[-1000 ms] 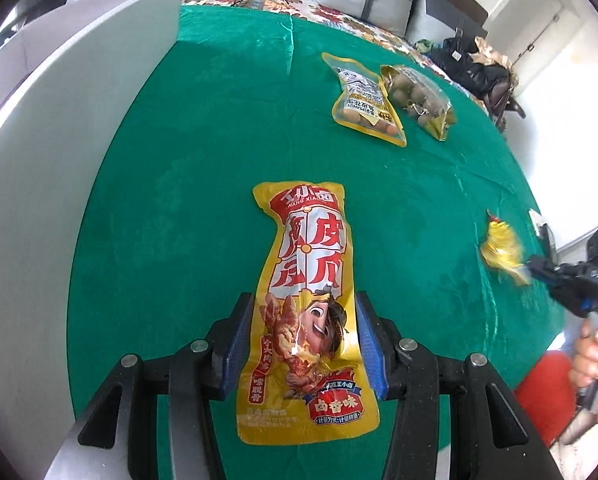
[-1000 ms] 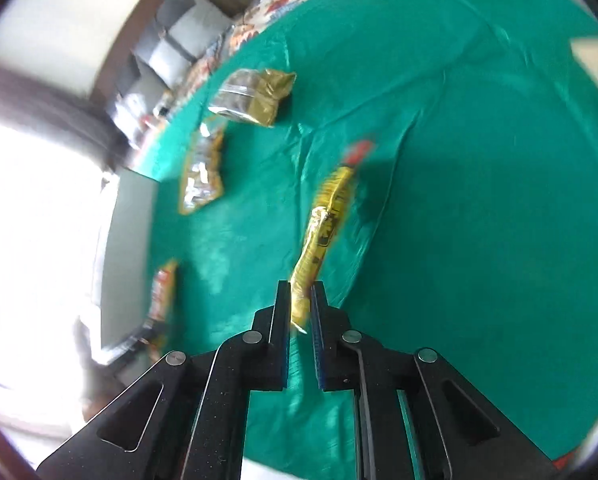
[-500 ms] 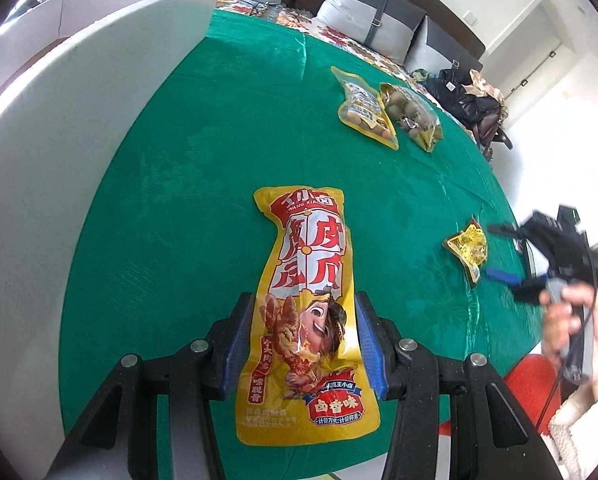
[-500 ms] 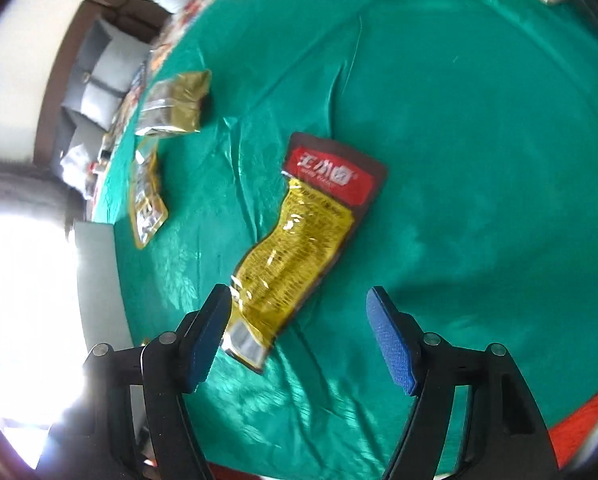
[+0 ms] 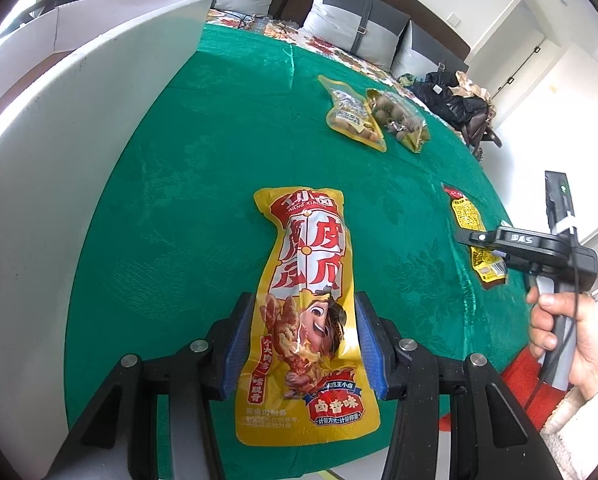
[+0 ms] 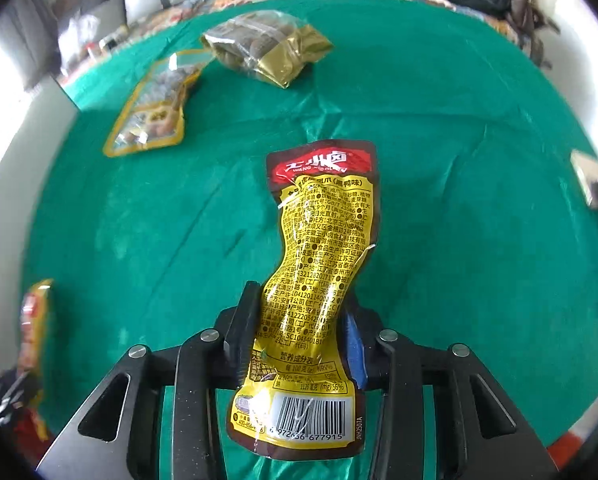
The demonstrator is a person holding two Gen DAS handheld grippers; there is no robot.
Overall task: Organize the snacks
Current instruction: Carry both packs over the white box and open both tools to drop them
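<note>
left gripper [image 5: 299, 340]: clamped on cartoon snack pack [image 5: 305, 308], lower centre of frame | right gripper [image 6: 295, 332]: jaws just closing, pressing barcode snack pouch [image 6: 315, 288], centre frame, over green tabletop [image 6: 459, 240]

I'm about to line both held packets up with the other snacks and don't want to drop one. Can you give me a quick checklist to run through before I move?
1. Left gripper on the yellow cartoon packet: both pads sit against its edges. Ok.
2. Right gripper on the barcode-side packet: jaws have just been closing around it, pads at its sides. Firmness: cannot tell.
3. Barcode-side packet lifted clear of the green cloth: cannot tell.
4. The two far snack bags lie side by side. Ok.
5. Open cloth near them for more packets. Ok.
</note>
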